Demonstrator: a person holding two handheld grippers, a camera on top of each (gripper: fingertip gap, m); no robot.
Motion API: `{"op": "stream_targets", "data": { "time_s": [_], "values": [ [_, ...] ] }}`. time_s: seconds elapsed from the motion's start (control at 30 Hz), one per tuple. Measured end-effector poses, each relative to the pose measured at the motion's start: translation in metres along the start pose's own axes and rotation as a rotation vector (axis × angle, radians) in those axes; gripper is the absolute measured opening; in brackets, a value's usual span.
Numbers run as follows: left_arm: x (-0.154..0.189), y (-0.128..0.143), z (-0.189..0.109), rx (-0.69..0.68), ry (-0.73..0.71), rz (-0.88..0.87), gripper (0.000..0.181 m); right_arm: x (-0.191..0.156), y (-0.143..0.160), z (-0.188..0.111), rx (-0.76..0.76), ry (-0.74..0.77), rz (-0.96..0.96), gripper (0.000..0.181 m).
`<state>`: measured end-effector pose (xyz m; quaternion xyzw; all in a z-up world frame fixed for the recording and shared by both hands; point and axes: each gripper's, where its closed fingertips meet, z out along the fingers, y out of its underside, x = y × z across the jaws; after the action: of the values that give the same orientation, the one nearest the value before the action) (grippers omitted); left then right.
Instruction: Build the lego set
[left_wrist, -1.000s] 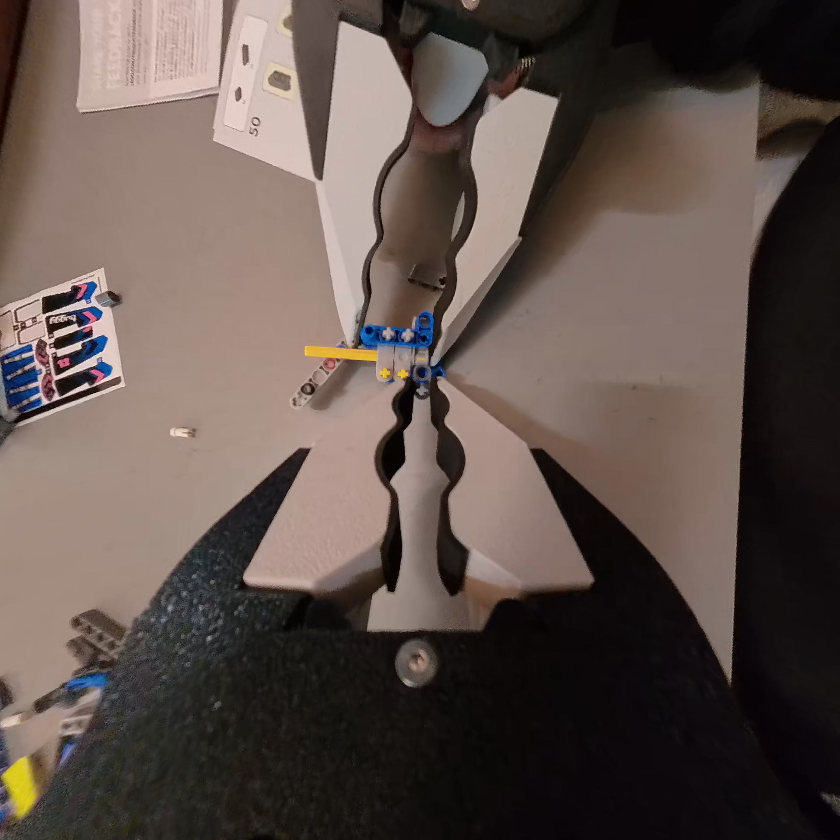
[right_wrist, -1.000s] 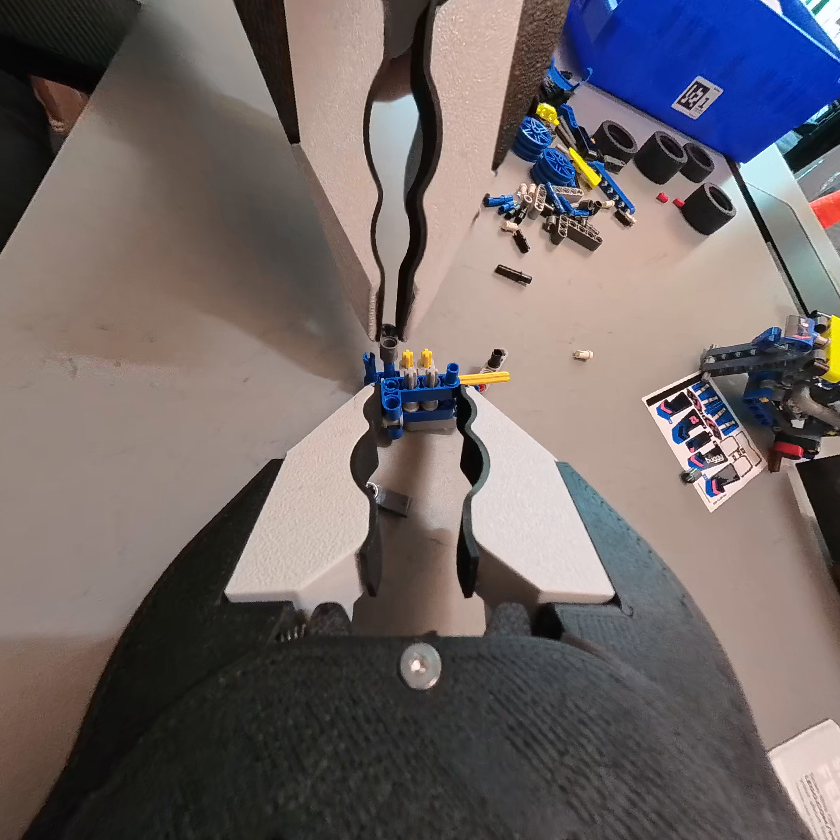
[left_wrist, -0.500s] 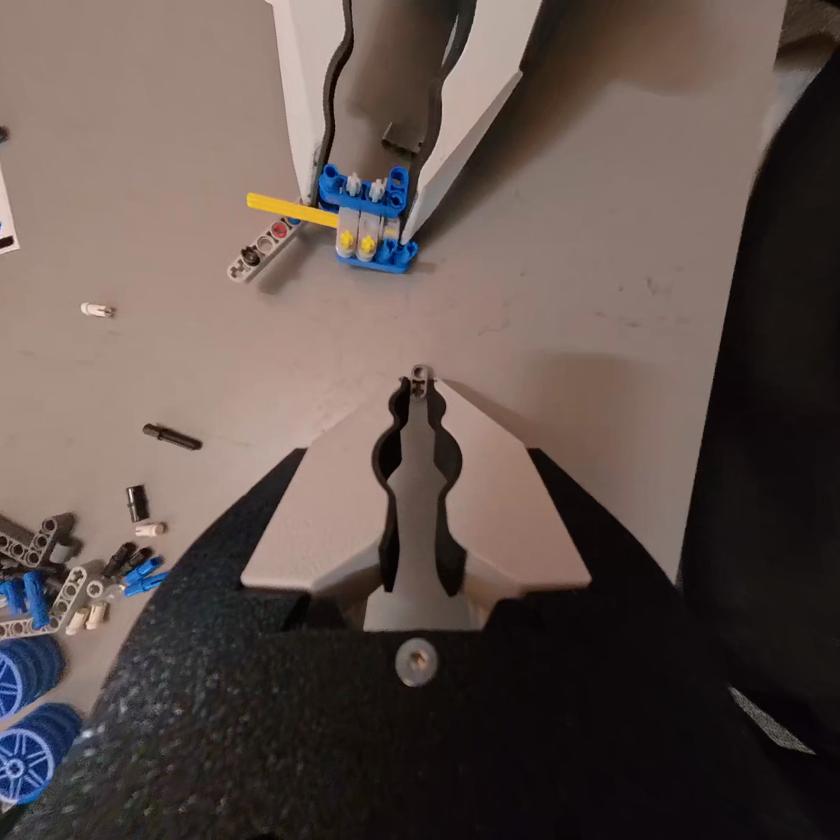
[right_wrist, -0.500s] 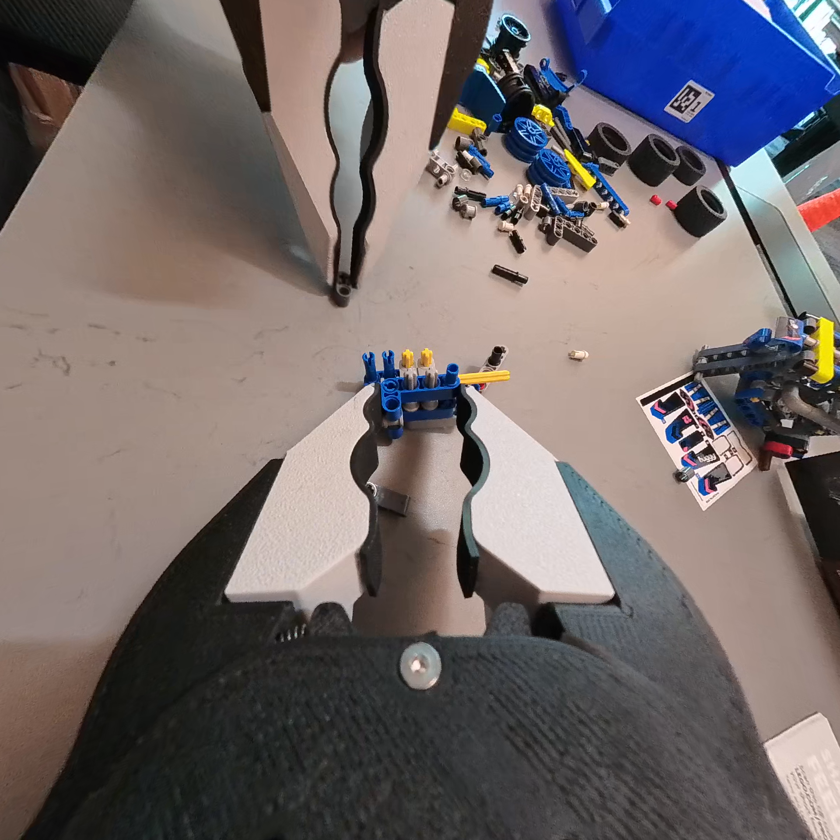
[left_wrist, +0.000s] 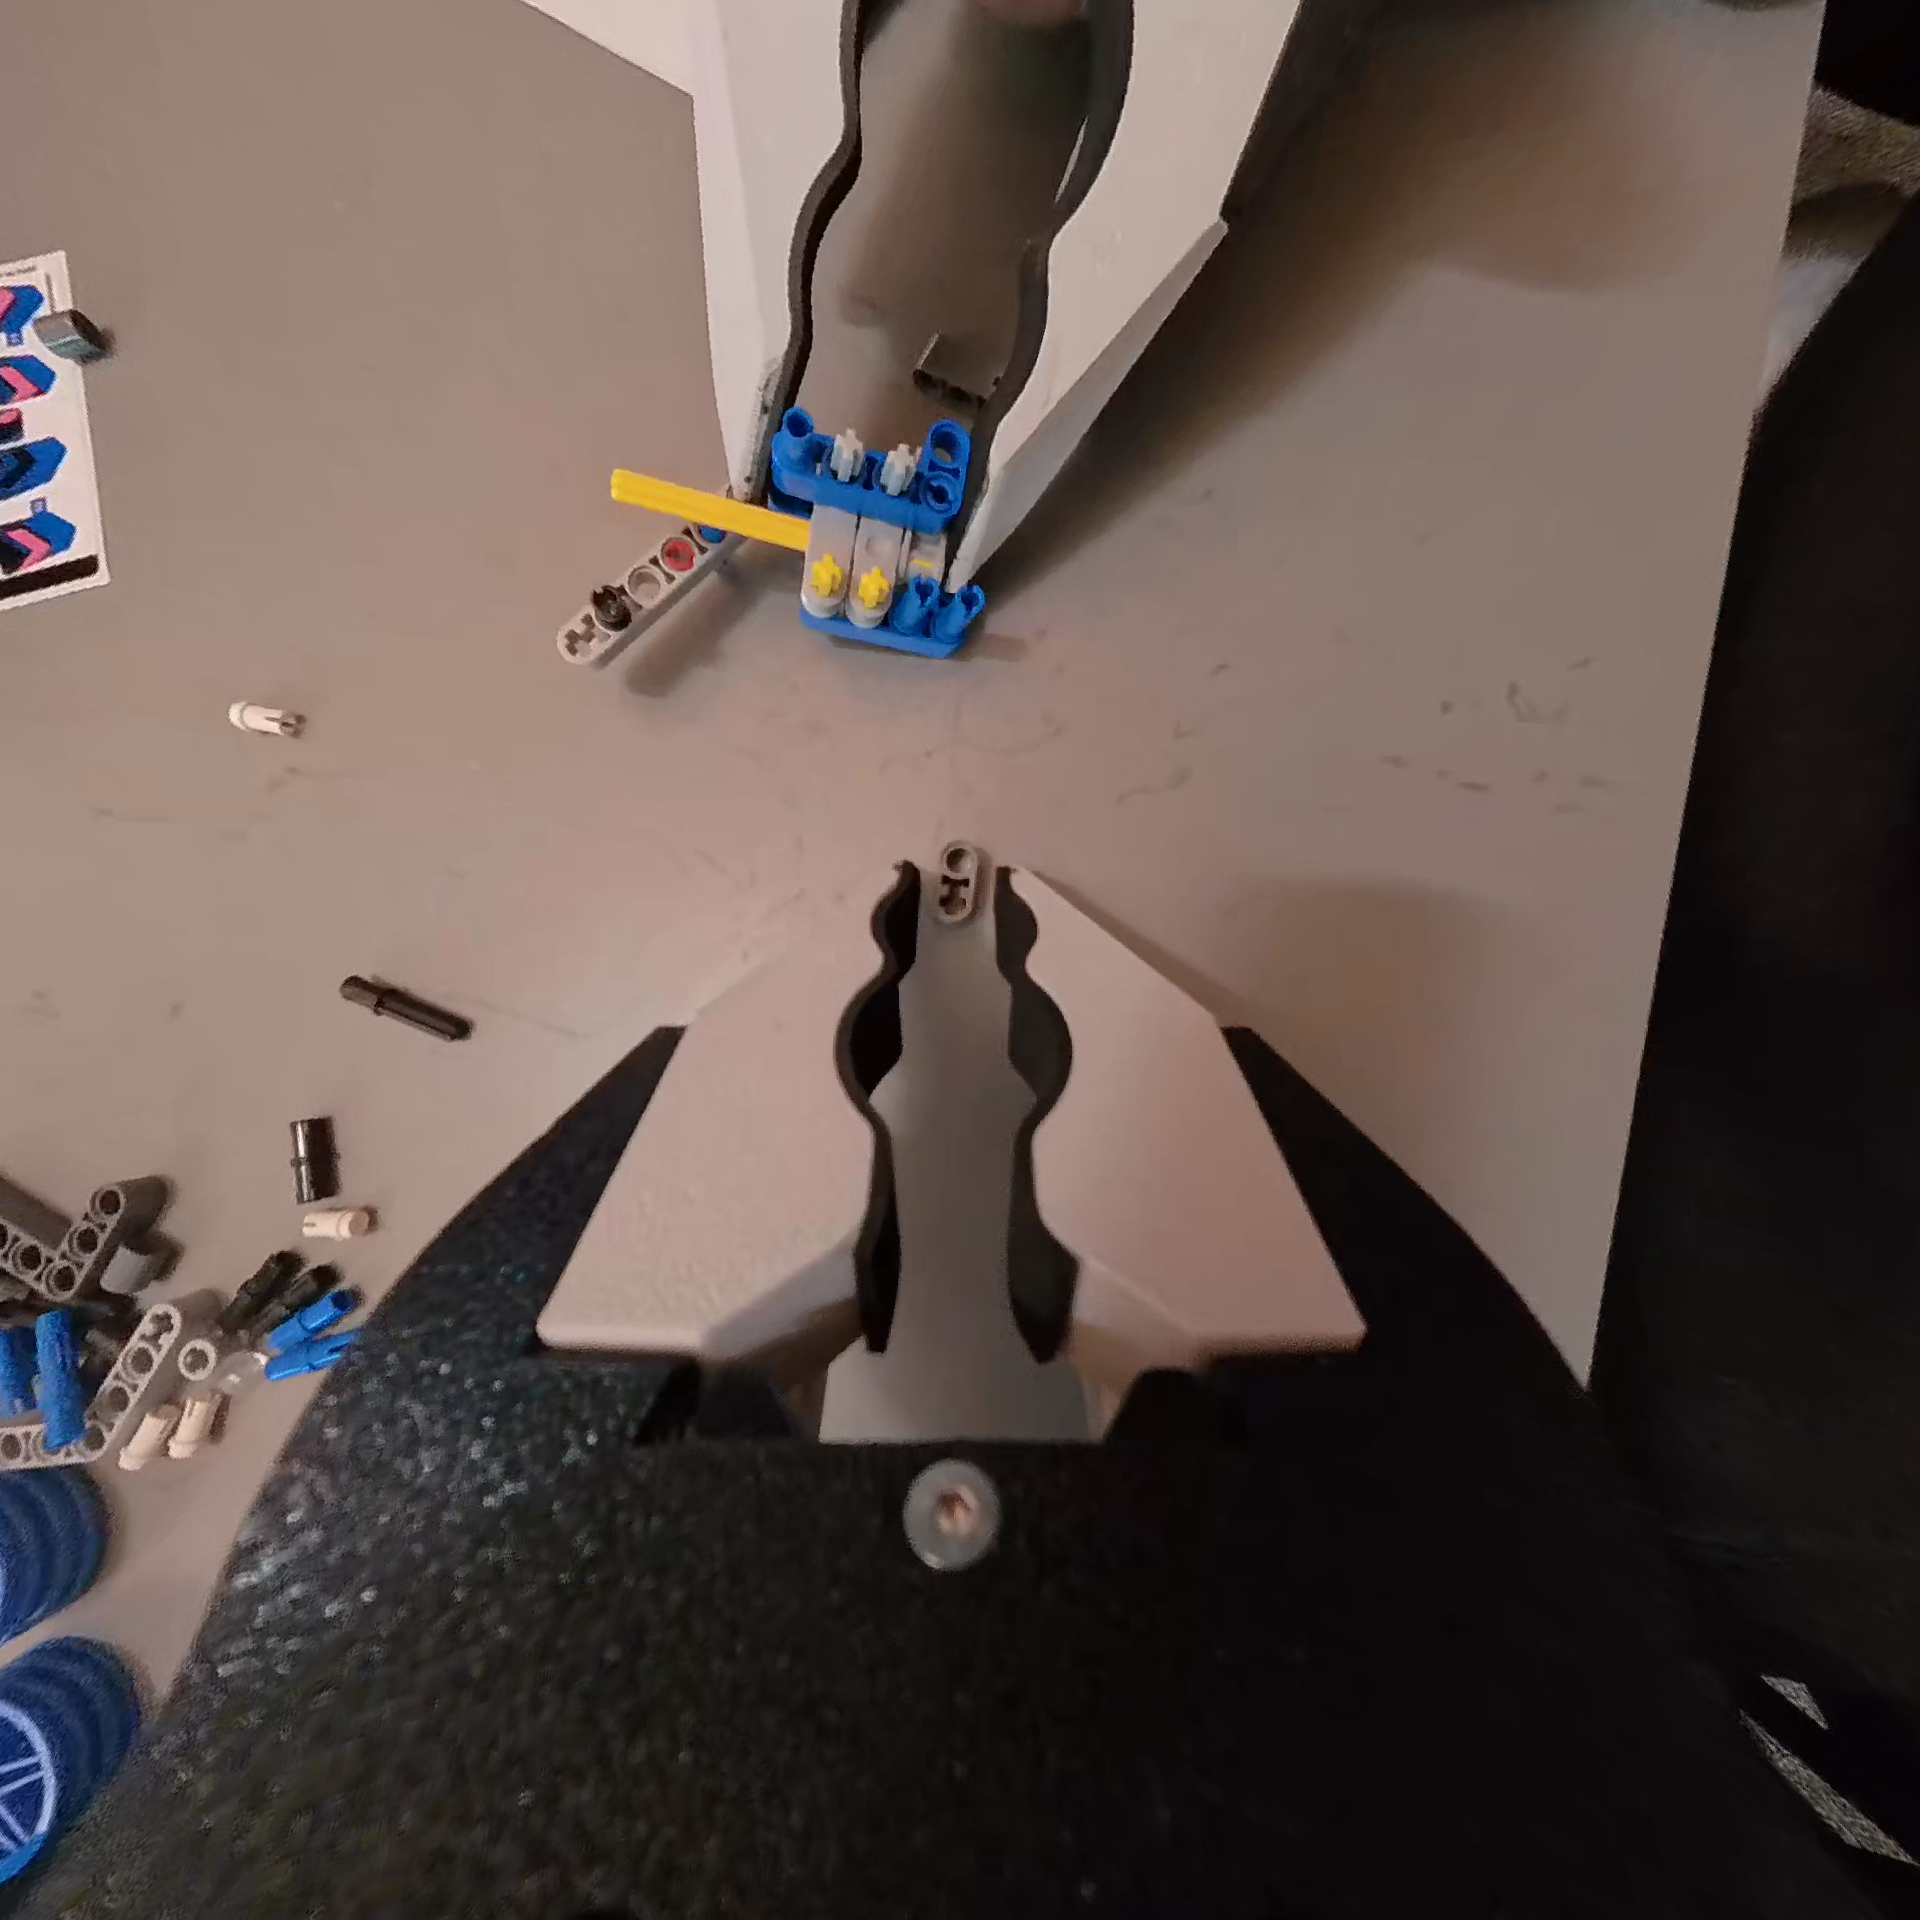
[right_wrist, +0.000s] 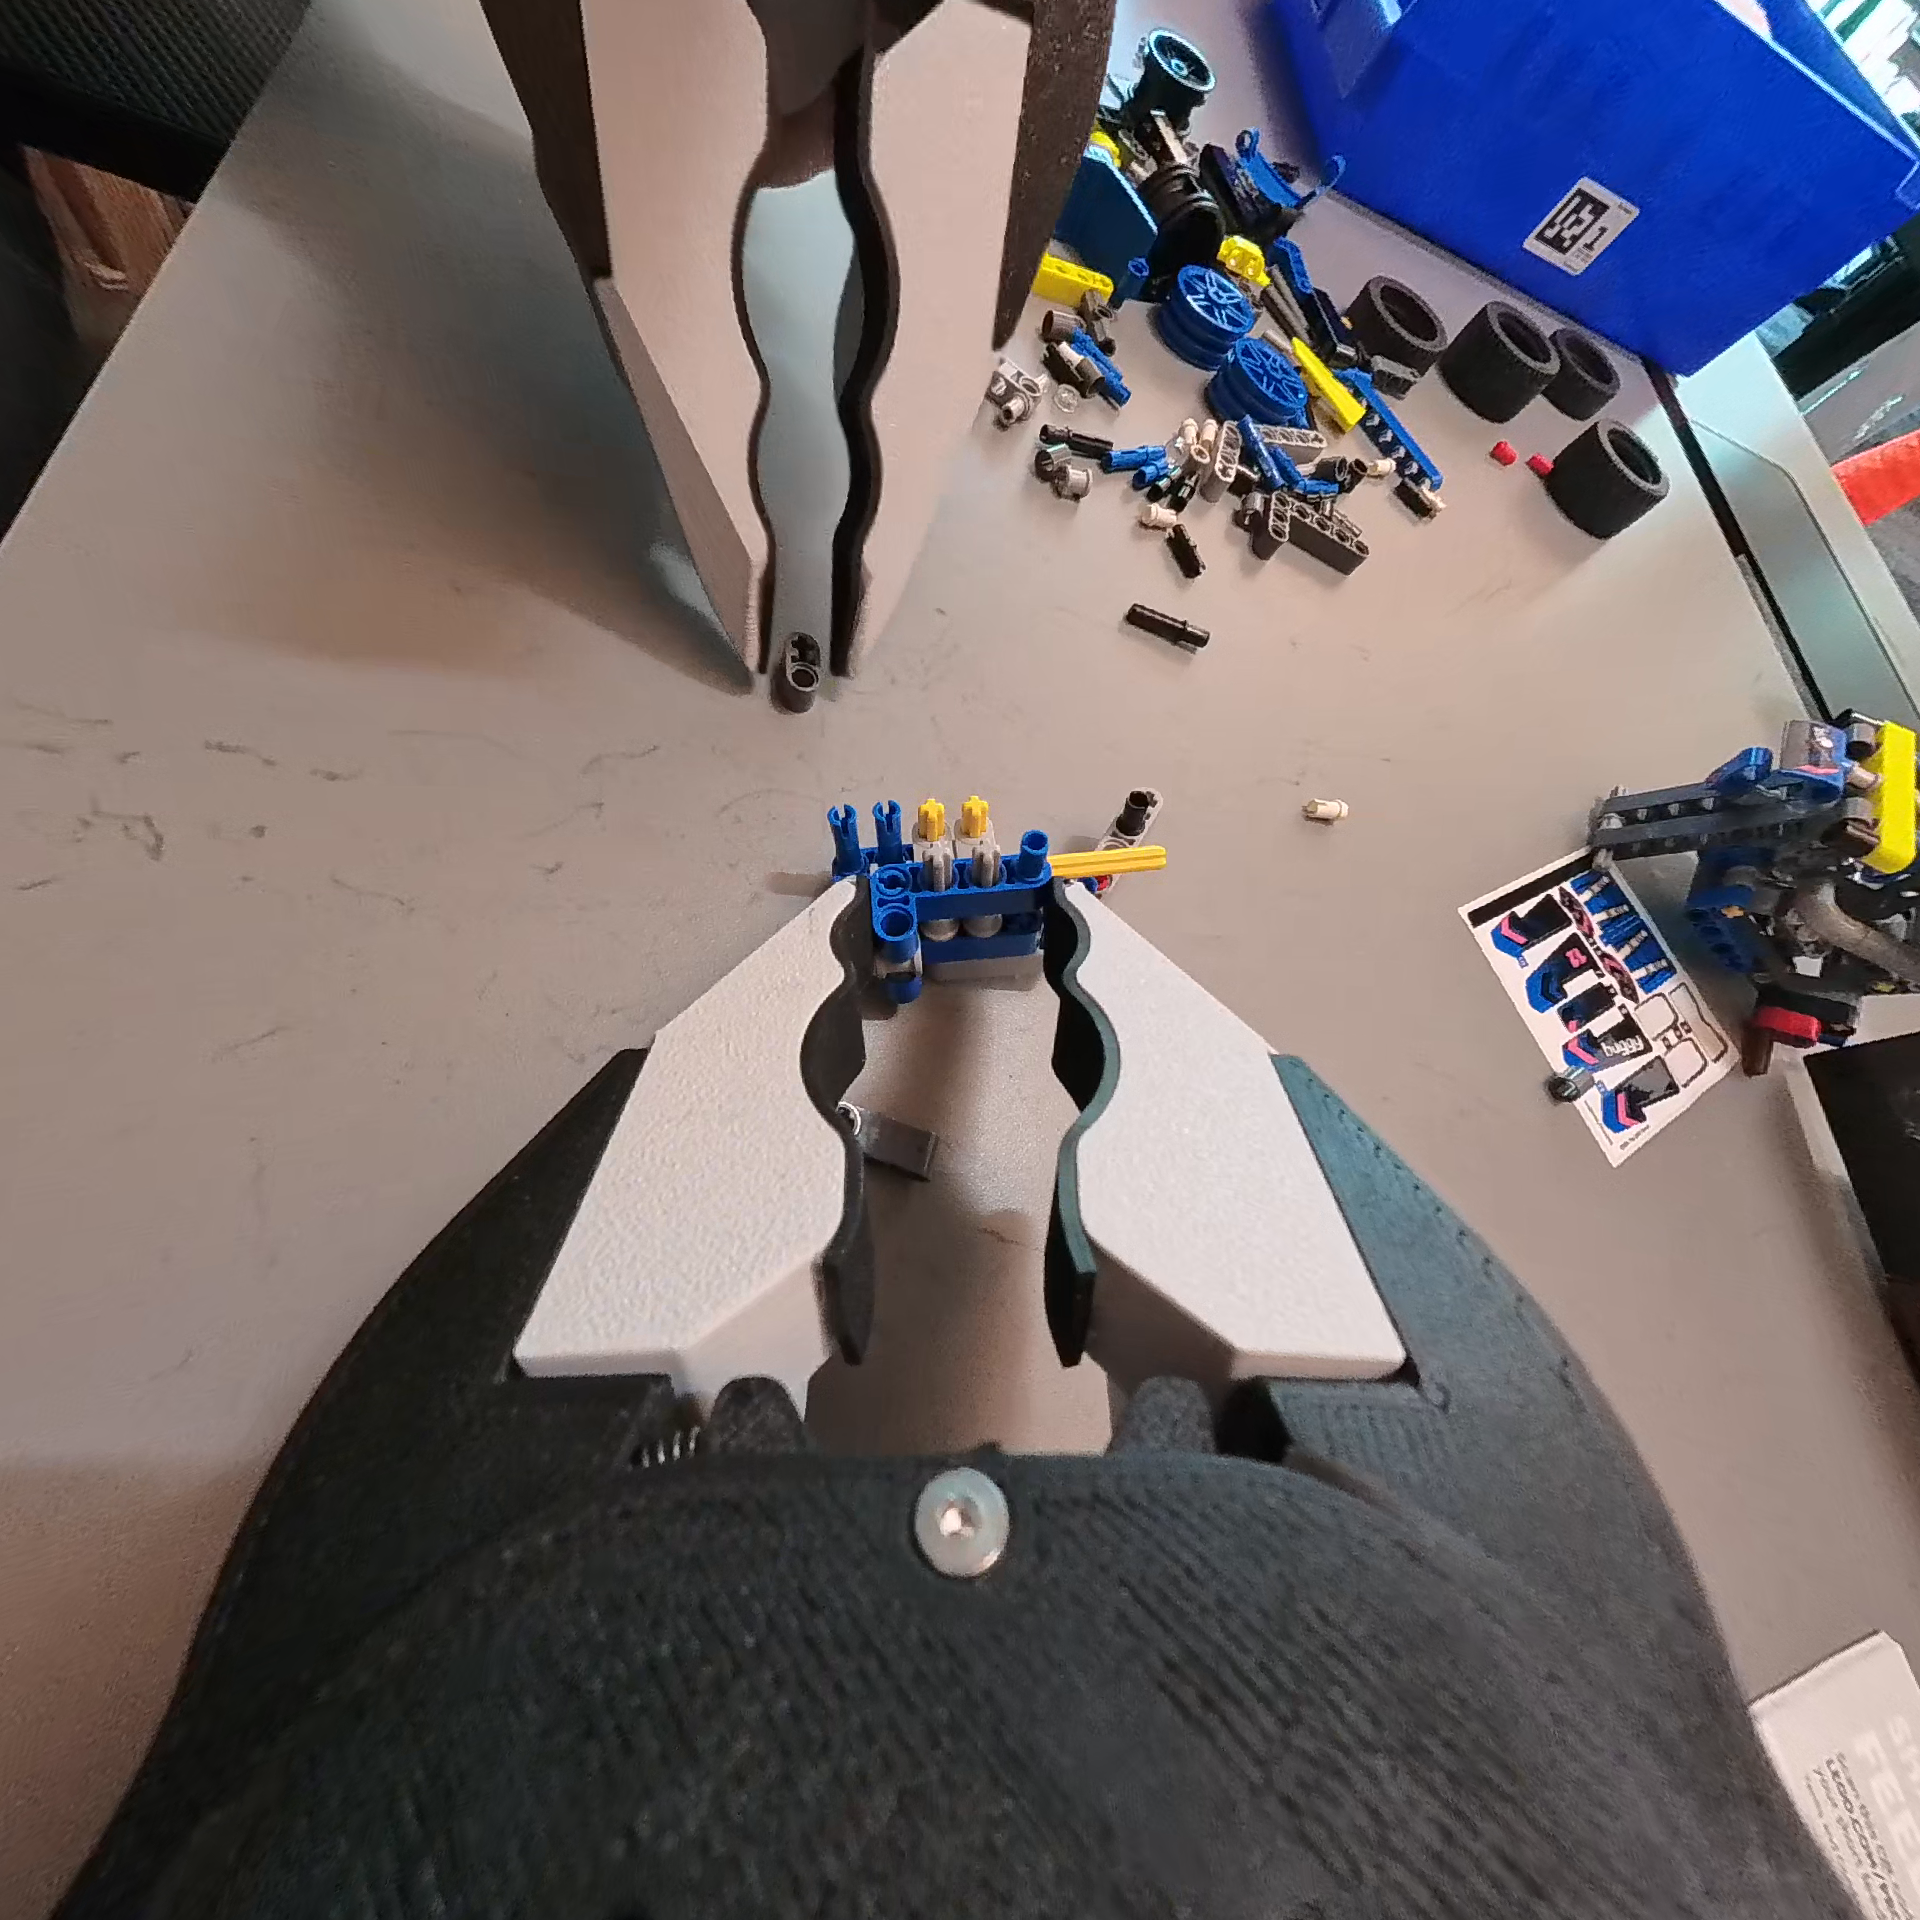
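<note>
My right gripper (right_wrist: 951, 914) is shut on a small blue, grey and yellow lego assembly (right_wrist: 951, 894) resting on the grey table; a yellow axle (right_wrist: 1107, 860) sticks out of its right side. The assembly also shows in the left wrist view (left_wrist: 883, 540), between the right gripper's fingers. My left gripper (left_wrist: 958, 883) is shut on a small grey two-hole connector (left_wrist: 958, 883) at its tips. It shows in the right wrist view (right_wrist: 798, 665) with the connector (right_wrist: 798, 675), held a short way off from the assembly.
A pile of loose lego parts (right_wrist: 1247, 436) with blue wheels and black tyres (right_wrist: 1496, 358) lies by a blue bin (right_wrist: 1579, 135). A sticker sheet (right_wrist: 1600, 997) and a partly built model (right_wrist: 1787, 894) lie at the right. A grey beam (left_wrist: 639, 592) and loose pins (left_wrist: 405, 1008) lie nearby.
My left gripper, still holding the grey connector, has pulled back from the assembly, first quickly, then only slightly. The right gripper has kept the assembly in place.
</note>
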<state>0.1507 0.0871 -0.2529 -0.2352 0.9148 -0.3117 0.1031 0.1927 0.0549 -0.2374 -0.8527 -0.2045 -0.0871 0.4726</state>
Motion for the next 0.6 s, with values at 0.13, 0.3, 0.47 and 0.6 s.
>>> {"op": "stream_targets", "data": {
  "time_s": [0.13, 0.3, 0.47, 0.6],
  "values": [
    [-0.002, -0.003, -0.008, 0.025, -0.012, 0.006, 0.014, 0.000, 0.000, 0.000, 0.000, -0.001, 0.001, 0.031],
    [-0.003, -0.005, -0.013, 0.035, -0.019, 0.025, 0.014, 0.000, 0.000, 0.000, 0.000, 0.002, -0.002, 0.031],
    [-0.001, -0.005, -0.009, 0.020, 0.004, 0.066, 0.012, 0.000, 0.000, 0.000, 0.000, 0.001, -0.002, 0.031],
    [-0.002, -0.002, -0.005, 0.005, 0.027, 0.054, 0.009, 0.000, 0.000, 0.000, 0.001, -0.001, -0.004, 0.031]
  ]
}}
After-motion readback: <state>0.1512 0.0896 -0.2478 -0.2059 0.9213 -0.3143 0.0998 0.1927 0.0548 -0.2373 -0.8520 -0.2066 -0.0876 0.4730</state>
